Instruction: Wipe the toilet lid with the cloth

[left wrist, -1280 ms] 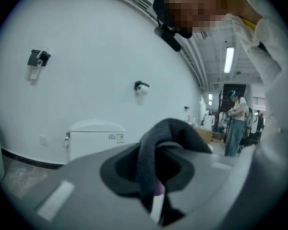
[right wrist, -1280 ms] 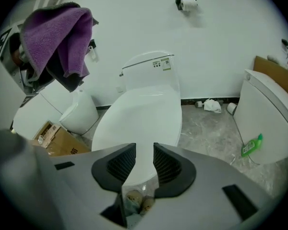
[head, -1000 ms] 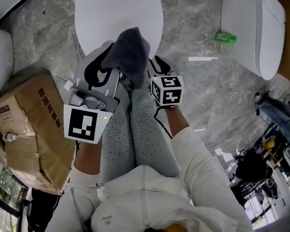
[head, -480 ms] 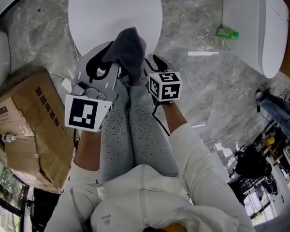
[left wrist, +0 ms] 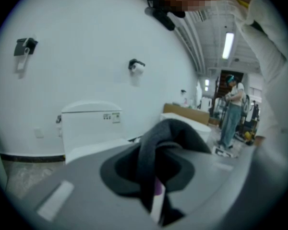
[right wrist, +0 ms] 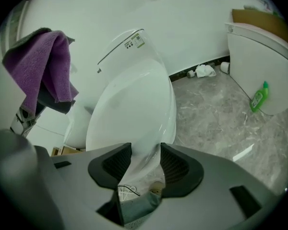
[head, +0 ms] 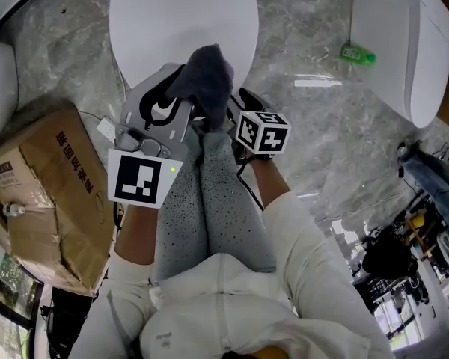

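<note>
The white toilet lid (head: 181, 22) lies closed at the top of the head view, and it shows again as lid (right wrist: 134, 104) in the right gripper view. My left gripper (head: 185, 105) is shut on a dark grey and purple cloth (head: 207, 77), which bunches up over the lid's near edge. In the left gripper view the cloth (left wrist: 156, 145) fills the gap in the left gripper (left wrist: 156, 164). My right gripper (head: 236, 109) sits just right of the cloth. The right gripper (right wrist: 146, 158) has just been opening its jaws, with nothing between them. The cloth (right wrist: 44, 66) hangs at that view's left.
A cardboard box (head: 52, 193) stands on the marble floor at the left. A second toilet (head: 404, 43) and a green bottle (head: 357, 53) are at the right. The person's grey-clad legs (head: 209, 200) are below the grippers. Another person (left wrist: 233, 111) stands far off.
The right gripper's marker cube has rolled and shifted slightly right. Both grippers and the cloth sit a little lower in the head view.
</note>
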The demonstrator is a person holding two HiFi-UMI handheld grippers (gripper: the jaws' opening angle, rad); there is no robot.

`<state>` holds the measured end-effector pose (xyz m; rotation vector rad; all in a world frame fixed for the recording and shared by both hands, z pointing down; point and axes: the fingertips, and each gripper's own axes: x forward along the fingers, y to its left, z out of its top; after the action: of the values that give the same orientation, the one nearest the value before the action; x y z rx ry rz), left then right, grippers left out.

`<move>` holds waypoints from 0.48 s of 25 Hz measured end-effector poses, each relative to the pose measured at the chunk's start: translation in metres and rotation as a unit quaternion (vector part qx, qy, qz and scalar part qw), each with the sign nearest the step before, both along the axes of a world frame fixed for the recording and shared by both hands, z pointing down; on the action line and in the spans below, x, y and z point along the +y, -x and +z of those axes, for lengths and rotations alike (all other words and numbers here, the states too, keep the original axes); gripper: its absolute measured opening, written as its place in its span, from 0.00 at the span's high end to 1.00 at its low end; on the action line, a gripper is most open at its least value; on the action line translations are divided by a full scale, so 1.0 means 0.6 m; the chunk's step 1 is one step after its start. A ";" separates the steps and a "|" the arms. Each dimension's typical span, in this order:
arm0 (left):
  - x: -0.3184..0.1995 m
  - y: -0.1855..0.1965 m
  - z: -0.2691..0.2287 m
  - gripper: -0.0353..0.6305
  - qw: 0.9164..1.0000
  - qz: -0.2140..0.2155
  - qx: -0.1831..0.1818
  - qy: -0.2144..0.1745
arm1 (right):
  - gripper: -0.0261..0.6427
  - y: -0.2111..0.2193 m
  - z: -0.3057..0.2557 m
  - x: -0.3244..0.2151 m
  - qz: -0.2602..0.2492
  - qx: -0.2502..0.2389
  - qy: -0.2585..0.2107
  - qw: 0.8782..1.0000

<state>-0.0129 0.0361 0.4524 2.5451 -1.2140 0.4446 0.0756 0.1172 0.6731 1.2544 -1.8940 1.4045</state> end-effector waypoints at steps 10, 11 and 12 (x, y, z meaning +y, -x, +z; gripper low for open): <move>0.005 0.000 -0.007 0.87 1.000 -0.008 0.008 0.003 | 0.67 0.005 0.007 -0.002 0.114 -0.139 0.069 0.981; 0.005 0.000 -0.009 0.87 1.000 -0.010 0.010 0.003 | 0.67 0.005 0.004 -0.003 0.114 -0.152 0.071 0.979; 0.006 0.000 -0.011 0.87 1.000 -0.010 0.011 0.003 | 0.68 0.006 0.001 -0.003 0.110 -0.161 0.072 0.978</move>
<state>-0.0127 0.0394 0.4457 2.5233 -1.2271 0.4147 0.0723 0.1155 0.6737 1.2555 -1.8536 1.9257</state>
